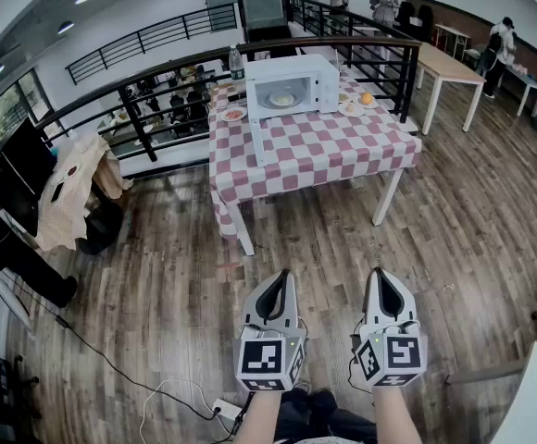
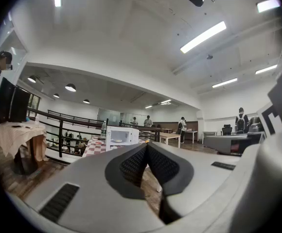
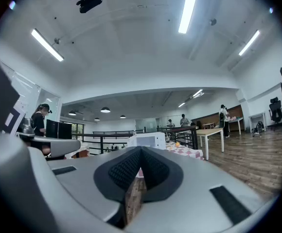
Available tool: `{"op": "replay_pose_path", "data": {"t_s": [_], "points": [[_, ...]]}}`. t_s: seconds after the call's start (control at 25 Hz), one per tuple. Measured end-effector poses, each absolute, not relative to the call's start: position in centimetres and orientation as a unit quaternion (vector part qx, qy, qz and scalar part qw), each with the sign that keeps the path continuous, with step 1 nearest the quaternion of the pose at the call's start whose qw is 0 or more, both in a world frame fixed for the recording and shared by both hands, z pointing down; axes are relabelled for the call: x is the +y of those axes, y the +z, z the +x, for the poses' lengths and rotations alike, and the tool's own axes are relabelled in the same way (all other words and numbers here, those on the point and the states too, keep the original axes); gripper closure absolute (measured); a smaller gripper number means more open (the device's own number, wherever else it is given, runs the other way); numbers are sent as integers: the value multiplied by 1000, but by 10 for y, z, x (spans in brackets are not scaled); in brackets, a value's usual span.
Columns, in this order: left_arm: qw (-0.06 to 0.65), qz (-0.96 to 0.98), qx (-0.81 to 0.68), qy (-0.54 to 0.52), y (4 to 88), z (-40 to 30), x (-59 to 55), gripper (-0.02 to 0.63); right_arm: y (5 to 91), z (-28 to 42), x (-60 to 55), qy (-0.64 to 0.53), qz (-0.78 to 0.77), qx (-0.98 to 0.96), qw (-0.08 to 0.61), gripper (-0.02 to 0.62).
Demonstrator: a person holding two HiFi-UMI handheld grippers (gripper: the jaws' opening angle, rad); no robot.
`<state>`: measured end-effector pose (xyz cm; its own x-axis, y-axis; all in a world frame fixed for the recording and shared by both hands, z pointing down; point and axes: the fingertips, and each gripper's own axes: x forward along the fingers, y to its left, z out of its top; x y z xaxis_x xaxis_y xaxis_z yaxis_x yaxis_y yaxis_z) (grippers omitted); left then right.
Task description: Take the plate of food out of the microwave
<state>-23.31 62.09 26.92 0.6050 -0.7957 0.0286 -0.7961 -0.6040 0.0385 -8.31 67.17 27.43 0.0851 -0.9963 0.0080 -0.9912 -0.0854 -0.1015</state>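
Plate of food (image 1: 281,100) sat inside the white microwave (image 1: 317,80) on the table with the red and white checked cloth (image 1: 324,151). The left gripper (image 1: 281,276) and right gripper (image 1: 378,274) were well back from it, over the wood floor (image 1: 157,266). Both had their jaws pressed together, holding nothing.

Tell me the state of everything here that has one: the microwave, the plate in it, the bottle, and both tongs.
Microwave: on the checked table, door looks swung open.
Plate of food: inside the microwave, not yet taken out.
Bottle: upright, behind the microwave.
Left tongs: shut, empty, well short of the table.
Right tongs: shut, empty, well short of the table.
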Motion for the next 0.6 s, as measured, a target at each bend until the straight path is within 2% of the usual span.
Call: {"op": "replay_pose_path", "data": {"t_s": [0.6], "points": [[23,892,-452,16,274,-221,626,595,279,-64,680,-45,-732,679,34,603]]}}
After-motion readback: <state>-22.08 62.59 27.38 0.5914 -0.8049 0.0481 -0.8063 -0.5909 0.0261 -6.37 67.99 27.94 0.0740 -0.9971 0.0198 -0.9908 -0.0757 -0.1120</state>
